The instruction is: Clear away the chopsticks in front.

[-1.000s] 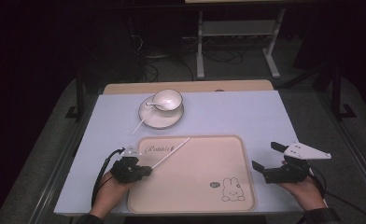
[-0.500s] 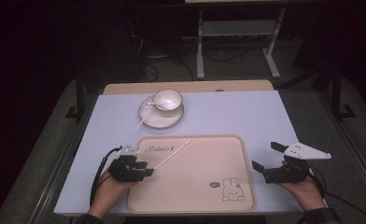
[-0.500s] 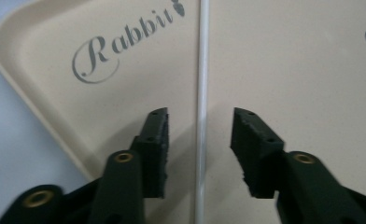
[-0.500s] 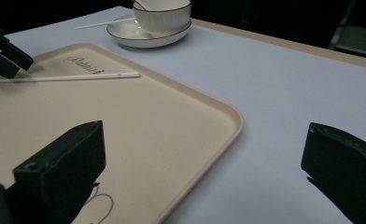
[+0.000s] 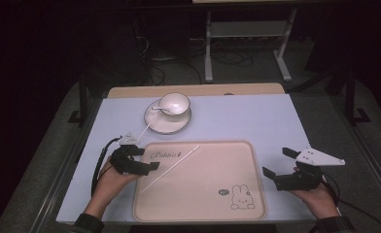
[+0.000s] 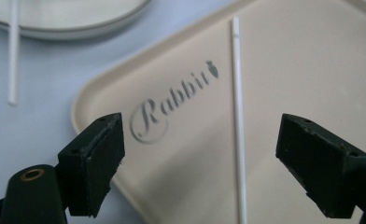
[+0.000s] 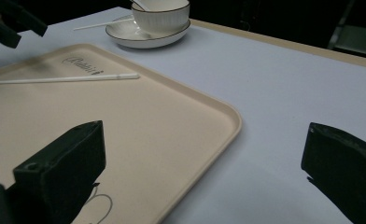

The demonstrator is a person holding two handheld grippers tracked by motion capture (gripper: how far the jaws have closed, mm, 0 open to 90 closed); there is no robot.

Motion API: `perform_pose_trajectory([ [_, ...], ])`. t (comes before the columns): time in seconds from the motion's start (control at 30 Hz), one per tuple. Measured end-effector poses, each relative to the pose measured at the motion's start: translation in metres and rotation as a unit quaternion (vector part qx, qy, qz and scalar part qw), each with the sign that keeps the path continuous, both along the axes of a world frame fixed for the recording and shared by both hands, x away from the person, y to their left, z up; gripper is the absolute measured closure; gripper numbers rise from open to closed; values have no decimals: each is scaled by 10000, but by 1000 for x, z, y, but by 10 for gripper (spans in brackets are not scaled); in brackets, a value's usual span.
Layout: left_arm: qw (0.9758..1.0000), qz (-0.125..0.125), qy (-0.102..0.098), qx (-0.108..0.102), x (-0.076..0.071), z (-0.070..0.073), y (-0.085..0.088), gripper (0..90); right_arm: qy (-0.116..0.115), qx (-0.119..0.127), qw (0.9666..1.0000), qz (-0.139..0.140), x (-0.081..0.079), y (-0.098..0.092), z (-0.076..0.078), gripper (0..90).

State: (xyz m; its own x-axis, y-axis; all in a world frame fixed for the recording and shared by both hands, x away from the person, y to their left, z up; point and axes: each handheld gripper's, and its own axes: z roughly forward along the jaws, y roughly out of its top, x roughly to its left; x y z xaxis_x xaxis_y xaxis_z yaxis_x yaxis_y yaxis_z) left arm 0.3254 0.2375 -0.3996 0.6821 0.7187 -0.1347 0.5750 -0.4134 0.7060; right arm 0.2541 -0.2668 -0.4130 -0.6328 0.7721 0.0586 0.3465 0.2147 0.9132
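A white chopstick (image 5: 170, 168) lies at a slant on the beige tray (image 5: 213, 213), which bears a "Rabbit" script and a bunny. My left gripper (image 5: 145, 158) hovers over the tray's near-left corner. Its jaws have just been opening and stand wide apart. In the left gripper view the chopstick (image 6: 238, 116) lies loose on the tray (image 6: 288, 70) below the left gripper (image 6: 209, 163), touched by neither pad. My right gripper (image 5: 279, 162) rests open beside the tray's right edge, with nothing between its jaws (image 7: 204, 172).
A white cup (image 5: 174, 103) with a spoon in it stands on a saucer (image 5: 166, 124) beyond the tray. A second white chopstick (image 5: 147, 128) leans from the saucer onto the pale blue table (image 5: 247, 119). A dark floor and a metal stand lie behind.
The left gripper's jaws have opened off the chopstick's near end, and the hand has lifted and drawn a little away. The chopstick now lies free on the tray. The right gripper stayed put.
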Motion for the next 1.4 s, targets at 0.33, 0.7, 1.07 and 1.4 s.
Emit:
perform_pose_trajectory([
  [0.33,9989,328,-182,291,66,10,1,160,11,10,10000,-8,0,0,0,0],
  [0.7,9941,666,-358,779,123,8,0,334,4,36,10000,14,0,0,0,0],
  [1.07,9915,867,-272,929,160,-14,-10,603,16,78,10000,26,0,-2,-1,0],
  [1.4,9921,998,-136,745,170,-28,-10,801,2,129,9999,9,0,-4,-1,0],
])
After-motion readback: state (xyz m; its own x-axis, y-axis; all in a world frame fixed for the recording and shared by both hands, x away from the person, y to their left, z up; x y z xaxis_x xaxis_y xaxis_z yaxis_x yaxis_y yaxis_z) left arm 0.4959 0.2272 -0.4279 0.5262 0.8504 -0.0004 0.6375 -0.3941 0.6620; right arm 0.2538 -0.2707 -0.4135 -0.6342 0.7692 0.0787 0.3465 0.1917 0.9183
